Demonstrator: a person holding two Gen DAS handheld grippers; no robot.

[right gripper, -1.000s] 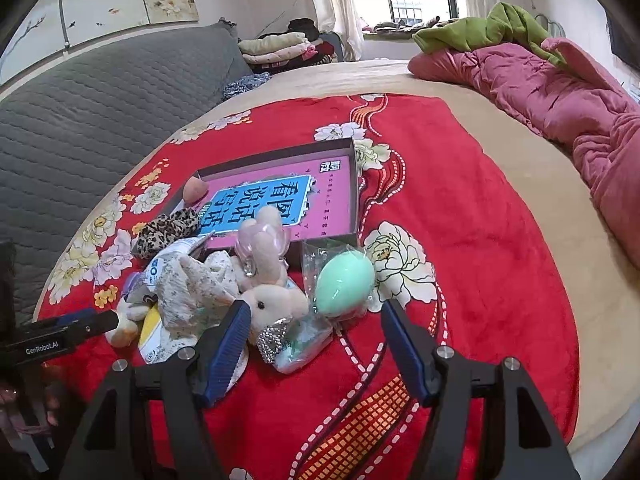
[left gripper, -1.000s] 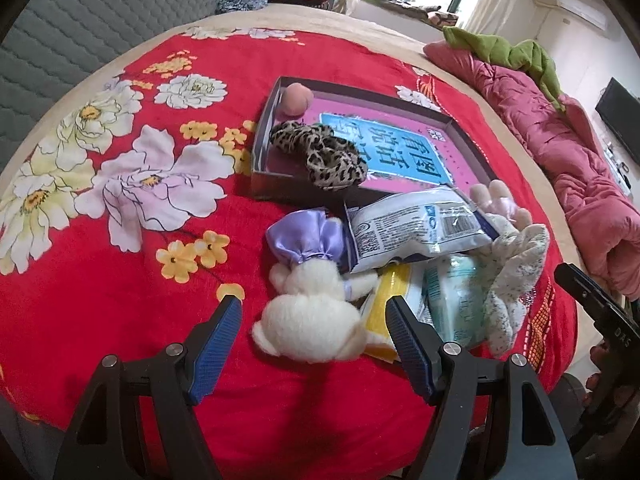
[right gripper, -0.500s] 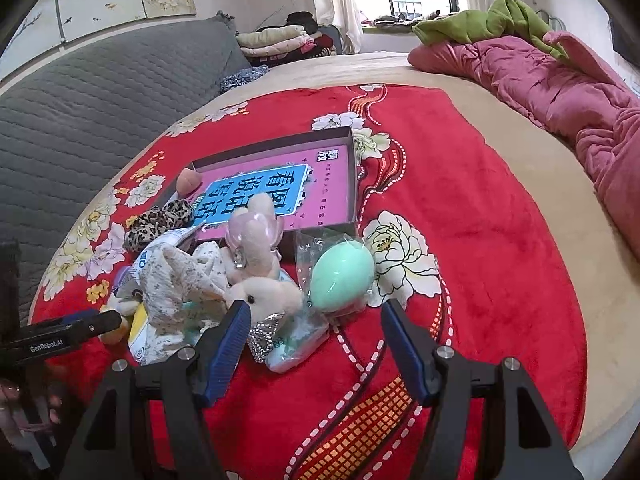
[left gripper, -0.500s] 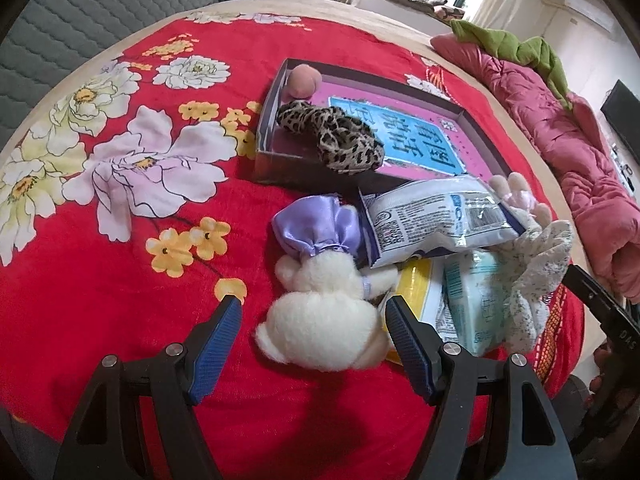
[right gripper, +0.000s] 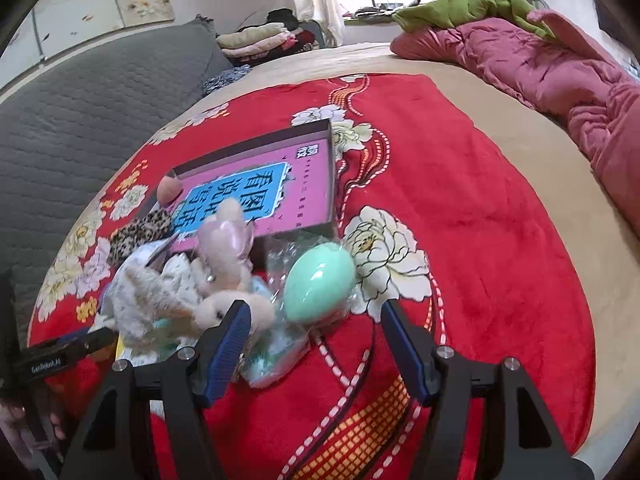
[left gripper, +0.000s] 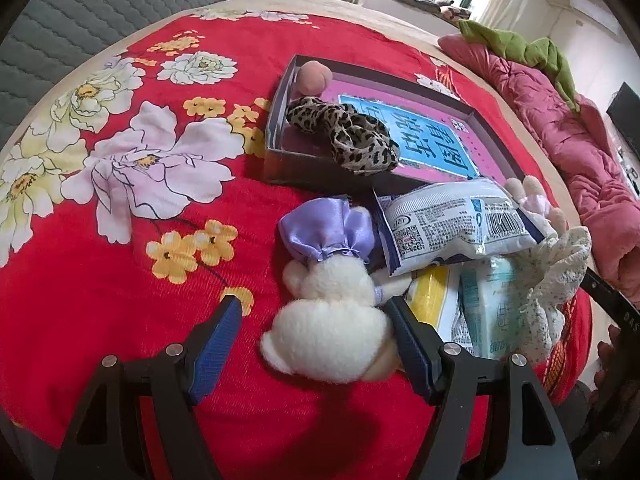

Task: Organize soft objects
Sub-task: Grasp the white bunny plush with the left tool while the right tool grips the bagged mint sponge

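Two items, a leopard scrunchie (left gripper: pixel 344 140) and a peach ball (left gripper: pixel 315 77), lie in the box (left gripper: pixel 276 128); the heap remains outside. Left gripper (left gripper: pixel 316 322) spread around the white plush (left gripper: pixel 332 320); right gripper (right gripper: pixel 316 320) spread, empty.

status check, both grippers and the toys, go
Left gripper open around white plush toy. Right gripper open, near green egg. Snack bag overlaps toy's side.

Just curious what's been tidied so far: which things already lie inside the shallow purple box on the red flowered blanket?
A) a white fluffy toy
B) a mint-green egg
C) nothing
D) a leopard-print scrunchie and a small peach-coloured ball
D: the leopard-print scrunchie and small peach-coloured ball lie inside the shallow purple box.
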